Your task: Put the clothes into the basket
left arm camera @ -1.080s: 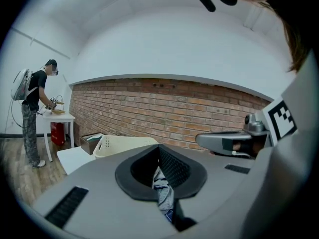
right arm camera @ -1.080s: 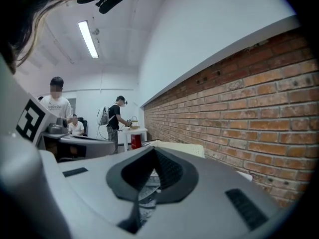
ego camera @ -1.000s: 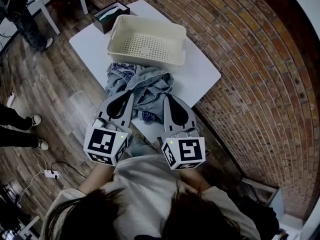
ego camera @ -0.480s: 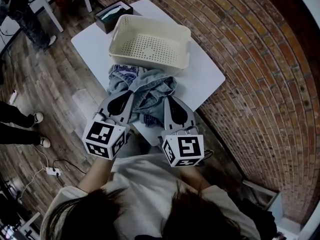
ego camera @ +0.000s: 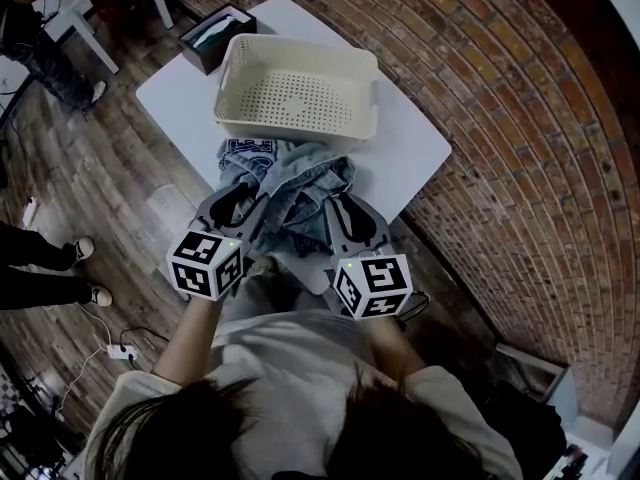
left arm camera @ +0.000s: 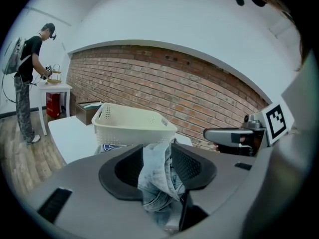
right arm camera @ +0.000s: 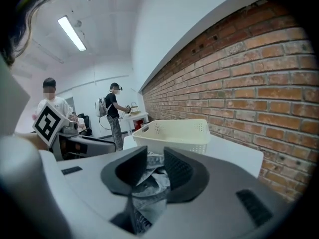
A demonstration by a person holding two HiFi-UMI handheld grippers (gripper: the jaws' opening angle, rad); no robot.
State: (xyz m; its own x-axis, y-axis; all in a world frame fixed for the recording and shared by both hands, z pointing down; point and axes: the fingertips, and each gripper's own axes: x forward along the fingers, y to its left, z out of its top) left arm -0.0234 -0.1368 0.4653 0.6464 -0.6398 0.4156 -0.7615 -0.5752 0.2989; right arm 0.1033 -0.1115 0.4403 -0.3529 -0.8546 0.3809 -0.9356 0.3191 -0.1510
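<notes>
Dim, soft light; heavy fisheye bending, dark vignetted corners.

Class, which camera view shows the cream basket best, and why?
The head view: it looks down into the basket, showing the whole rim and perforated floor. The left gripper view and right gripper view each show only its outer walls, side-on.

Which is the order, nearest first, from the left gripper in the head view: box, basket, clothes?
1. Clothes, between the left gripper jaws, which have just been opening.
2. Basket, beyond them, mid-table.
3. Box, at the table's far left corner.
</notes>
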